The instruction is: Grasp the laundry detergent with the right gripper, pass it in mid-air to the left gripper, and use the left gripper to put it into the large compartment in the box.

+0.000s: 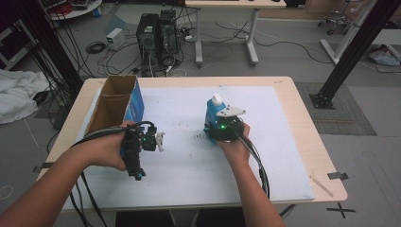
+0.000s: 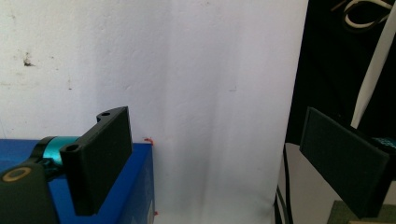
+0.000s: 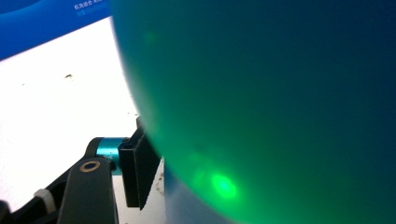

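A blue bottle [image 1: 213, 111] with a white cap stands upright near the middle of the white mat [image 1: 189, 165]. My right gripper [image 1: 222, 125] reaches in from the near side and is shut on the bottle low down. In the right gripper view the bottle's [image 3: 261, 93] blue-green wall looms close, and the left pad [image 3: 140, 172] lies against it; the other jaw is hidden behind it. My left gripper [image 1: 150, 141] hovers at the mat's left, beside the box. Seen in its own view, the left gripper [image 2: 212, 126] stands open with only mat between its jaws.
An open cardboard box [image 1: 116, 101] with a blue side stands at the mat's far left; its blue face [image 2: 135, 186] is close by the left jaw. Cables trail back from both grippers. Computer towers [image 1: 158, 33] and a desk stand on the floor beyond the table.
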A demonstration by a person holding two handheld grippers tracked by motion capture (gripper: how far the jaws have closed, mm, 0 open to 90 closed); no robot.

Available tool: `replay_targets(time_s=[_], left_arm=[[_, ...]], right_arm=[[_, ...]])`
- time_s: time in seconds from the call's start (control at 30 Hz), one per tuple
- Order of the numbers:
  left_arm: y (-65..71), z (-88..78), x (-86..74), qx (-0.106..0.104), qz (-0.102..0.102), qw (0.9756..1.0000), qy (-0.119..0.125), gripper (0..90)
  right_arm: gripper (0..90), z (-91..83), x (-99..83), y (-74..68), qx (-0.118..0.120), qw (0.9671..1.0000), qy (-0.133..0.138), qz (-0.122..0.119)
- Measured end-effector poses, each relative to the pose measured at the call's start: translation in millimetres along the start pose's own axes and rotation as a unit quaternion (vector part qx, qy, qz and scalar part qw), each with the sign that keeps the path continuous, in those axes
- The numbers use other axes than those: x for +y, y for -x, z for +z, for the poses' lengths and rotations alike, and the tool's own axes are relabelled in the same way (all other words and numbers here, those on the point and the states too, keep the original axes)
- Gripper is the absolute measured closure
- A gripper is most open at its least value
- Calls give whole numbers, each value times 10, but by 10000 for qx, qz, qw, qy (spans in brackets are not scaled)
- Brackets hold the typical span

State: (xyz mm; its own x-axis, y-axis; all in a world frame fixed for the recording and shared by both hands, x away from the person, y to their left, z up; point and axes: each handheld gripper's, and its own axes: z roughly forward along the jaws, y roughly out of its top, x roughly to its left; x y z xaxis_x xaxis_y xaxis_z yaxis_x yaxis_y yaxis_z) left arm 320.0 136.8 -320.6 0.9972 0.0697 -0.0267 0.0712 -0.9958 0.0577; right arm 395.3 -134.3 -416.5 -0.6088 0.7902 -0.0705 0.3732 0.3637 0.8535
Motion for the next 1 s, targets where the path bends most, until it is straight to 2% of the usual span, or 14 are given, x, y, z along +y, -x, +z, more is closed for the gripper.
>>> replay_targets(time_s=[0.27,1.0], left_arm=[[-11,-7,27,-1,30,10000,-37,94],[-32,10,36,-13,72,10000,-24,94]], right_arm=[[351,1,-1,3,3,10000,28,-59],[419,8,0,11,-11,9999,109,87]])
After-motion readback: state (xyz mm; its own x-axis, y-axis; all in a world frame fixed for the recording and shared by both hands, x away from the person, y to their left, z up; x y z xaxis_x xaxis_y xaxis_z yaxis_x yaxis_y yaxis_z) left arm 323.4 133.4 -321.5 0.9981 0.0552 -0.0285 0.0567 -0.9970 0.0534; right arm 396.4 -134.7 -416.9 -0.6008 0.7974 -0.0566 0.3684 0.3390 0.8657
